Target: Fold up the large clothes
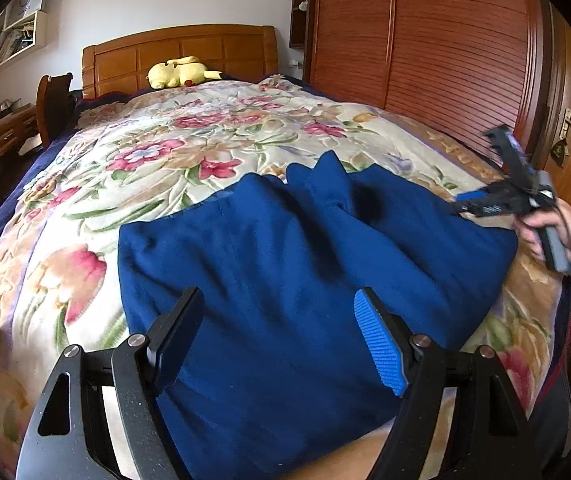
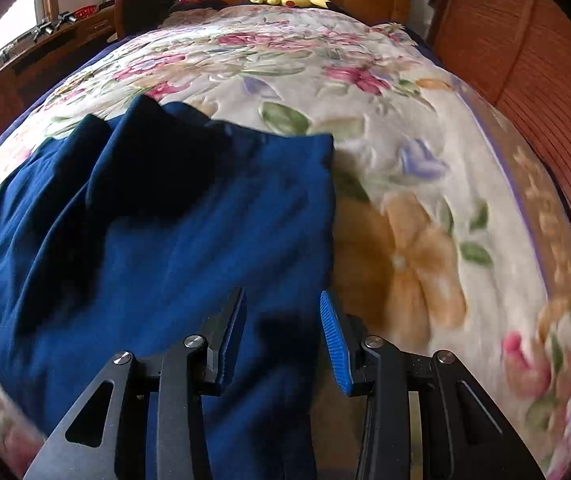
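while the blue garment point(image 1: 285, 264) lies spread on the near part of the bed, both claws hang above it with nothing in them. left gripper point(image 1: 281, 336) has its jaws spread wide, blue cloth showing in the gap. right gripper point(image 2: 283, 340) also spread, a bit narrower, over the garment's right edge; in the left view it shows blurred at the far right, held in a hand point(image 1: 549, 228) with a grey sleeve.

garment is partly folded, long ridges and creases running away from the cameras, two pointed bits at its far end.

surface: floral blanket point(image 1: 189, 140), cream with pink, orange and green flowers, covers the whole bed, purple border along the right edge. yellow plush toy point(image 1: 181, 73) lies at the far end against the wooden headboard point(image 1: 181, 50).

room: reddish wooden slatted wardrobe point(image 1: 437, 40) just right of the bed, wooden door with a handle point(image 1: 568, 123) beyond it. left side has a wooden desk point(image 1: 1, 136) with small items, a chair point(image 1: 54, 100) beside the bed, a white wall shelf point(image 1: 17, 32) with books, white wall.
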`<state>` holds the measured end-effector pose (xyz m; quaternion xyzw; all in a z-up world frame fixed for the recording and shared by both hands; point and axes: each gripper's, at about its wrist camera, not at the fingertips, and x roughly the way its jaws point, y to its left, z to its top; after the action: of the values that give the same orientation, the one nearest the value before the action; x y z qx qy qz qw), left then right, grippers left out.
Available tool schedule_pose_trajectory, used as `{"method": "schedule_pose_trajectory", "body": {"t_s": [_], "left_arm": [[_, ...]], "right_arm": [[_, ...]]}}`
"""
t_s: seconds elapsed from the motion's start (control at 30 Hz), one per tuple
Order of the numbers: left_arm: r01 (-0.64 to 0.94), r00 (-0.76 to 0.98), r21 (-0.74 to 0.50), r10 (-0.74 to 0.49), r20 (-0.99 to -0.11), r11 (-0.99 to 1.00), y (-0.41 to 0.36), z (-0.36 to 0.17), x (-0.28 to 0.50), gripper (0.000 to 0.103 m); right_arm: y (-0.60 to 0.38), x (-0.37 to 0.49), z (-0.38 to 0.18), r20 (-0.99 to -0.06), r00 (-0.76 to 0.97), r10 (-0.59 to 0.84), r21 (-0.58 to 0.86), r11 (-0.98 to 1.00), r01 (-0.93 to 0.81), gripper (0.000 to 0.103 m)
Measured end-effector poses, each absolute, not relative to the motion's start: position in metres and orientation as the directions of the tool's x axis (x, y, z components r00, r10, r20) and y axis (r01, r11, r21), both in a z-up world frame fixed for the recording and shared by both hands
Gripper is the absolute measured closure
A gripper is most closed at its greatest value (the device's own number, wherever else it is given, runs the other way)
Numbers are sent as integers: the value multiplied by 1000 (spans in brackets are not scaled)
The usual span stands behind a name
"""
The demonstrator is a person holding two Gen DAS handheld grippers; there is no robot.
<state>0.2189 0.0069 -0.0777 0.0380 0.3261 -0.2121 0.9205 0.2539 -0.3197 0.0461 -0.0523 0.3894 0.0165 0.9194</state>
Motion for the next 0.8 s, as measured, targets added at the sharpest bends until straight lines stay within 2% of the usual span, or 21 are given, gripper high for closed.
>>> {"method": "schedule_pose_trajectory", "body": {"t_s": [0.17,0.2,0.43,0.6,0.8], "left_arm": [[425,685,-63,-366,-630,903,-7,-83,214,25],[426,683,-64,-367,-632,902,-10,-84,212,25],[437,672,-64,-372,-640,897,-27,-88,203,25],[455,655,-60,-379,-653,889,-38,-94,199,25],[464,623,-36,-354,-697,885,-45,-114,202,25]], "right_arm": [[-327,213,52,-699,714,39,-47,994,-101,61],[-328,208,53,-687,725,56,-38,993,-112,56],[-338,190,38,-694,719,44,-56,992,-115,43],[-344,187,28,-738,675,4,-55,996,-66,23],[-347,183,33,-747,665,28,-6,999,-49,21]]}}
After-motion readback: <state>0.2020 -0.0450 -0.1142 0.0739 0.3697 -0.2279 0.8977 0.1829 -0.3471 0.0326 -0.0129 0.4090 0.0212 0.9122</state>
